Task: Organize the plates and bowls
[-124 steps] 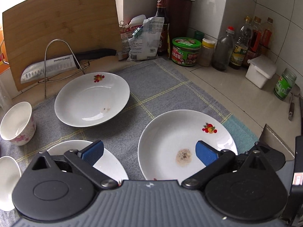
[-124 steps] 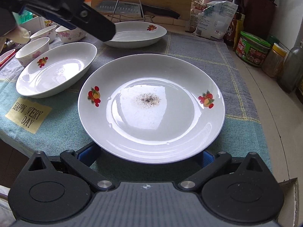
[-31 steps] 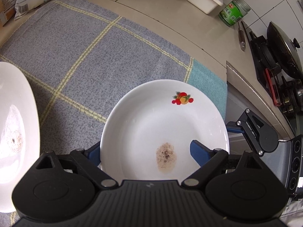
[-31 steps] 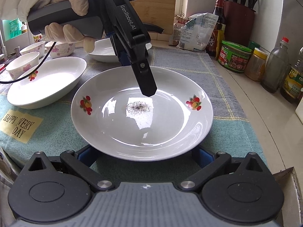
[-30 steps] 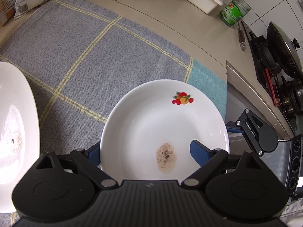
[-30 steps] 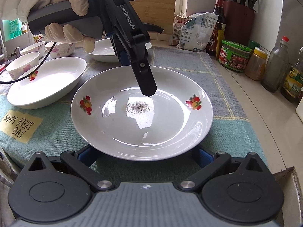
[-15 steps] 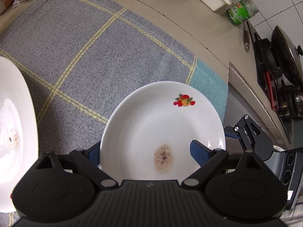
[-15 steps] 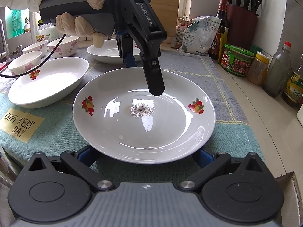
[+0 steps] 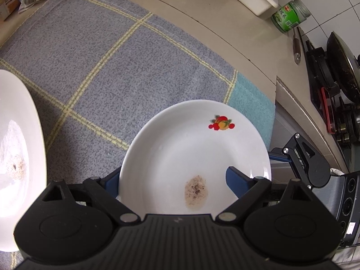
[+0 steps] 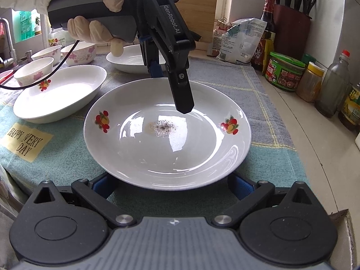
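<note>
A round white plate with fruit prints and a dark speck stain sits on the checked cloth; it also shows in the left wrist view. My right gripper is open at its near rim, one blue finger on each side below the rim. My left gripper is open over the plate's far rim, one finger inside and the other outside under the rim. It shows from above in the right wrist view.
An oval white dish lies left, another plate behind, several floral bowls far left. Jars and bottles line the right wall. A stove with a pan stands past the counter edge.
The left gripper has drawn closer to the plate's far rim and dipped lower. The plate looks slightly raised and tilted at the far side. The right gripper has hardly moved.
</note>
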### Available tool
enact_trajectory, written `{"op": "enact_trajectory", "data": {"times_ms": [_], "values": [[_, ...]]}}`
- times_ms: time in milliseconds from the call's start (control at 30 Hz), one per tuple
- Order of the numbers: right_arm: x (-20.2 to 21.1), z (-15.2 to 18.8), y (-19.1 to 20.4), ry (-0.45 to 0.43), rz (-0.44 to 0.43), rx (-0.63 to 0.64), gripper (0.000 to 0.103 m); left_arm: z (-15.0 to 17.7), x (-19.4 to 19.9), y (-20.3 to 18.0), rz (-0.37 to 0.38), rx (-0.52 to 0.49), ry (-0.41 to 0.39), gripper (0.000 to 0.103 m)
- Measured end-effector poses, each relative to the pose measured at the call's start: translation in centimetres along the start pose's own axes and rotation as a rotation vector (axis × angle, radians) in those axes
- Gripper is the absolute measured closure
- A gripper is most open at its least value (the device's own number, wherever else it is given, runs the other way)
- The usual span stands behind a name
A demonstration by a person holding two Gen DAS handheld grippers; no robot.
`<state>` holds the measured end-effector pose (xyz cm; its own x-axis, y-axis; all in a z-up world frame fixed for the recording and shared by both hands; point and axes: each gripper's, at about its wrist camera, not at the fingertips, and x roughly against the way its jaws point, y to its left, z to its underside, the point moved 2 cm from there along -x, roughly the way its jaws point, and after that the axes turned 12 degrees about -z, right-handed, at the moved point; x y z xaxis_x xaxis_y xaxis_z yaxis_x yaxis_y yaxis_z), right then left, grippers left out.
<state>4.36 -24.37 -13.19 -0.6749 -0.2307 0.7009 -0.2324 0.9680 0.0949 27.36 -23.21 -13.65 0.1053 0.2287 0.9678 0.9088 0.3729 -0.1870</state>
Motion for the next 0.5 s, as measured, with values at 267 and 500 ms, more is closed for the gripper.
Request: {"op": "enact_trajectory", "data": {"times_ms": [267, 500], "values": [[-0.22, -0.40, -0.12, 0.026, -0.027, 0.037, 0.000, 0.03, 0.04, -0.12, -0.010, 0.002, -0.009, 0.010], [-0.28, -0.58, -0.07, 0.037, -0.022, 0.030, 0.000, 0.09, 0.19, -0.15, -0.014, 0.002, -0.013, 0.010]]}}
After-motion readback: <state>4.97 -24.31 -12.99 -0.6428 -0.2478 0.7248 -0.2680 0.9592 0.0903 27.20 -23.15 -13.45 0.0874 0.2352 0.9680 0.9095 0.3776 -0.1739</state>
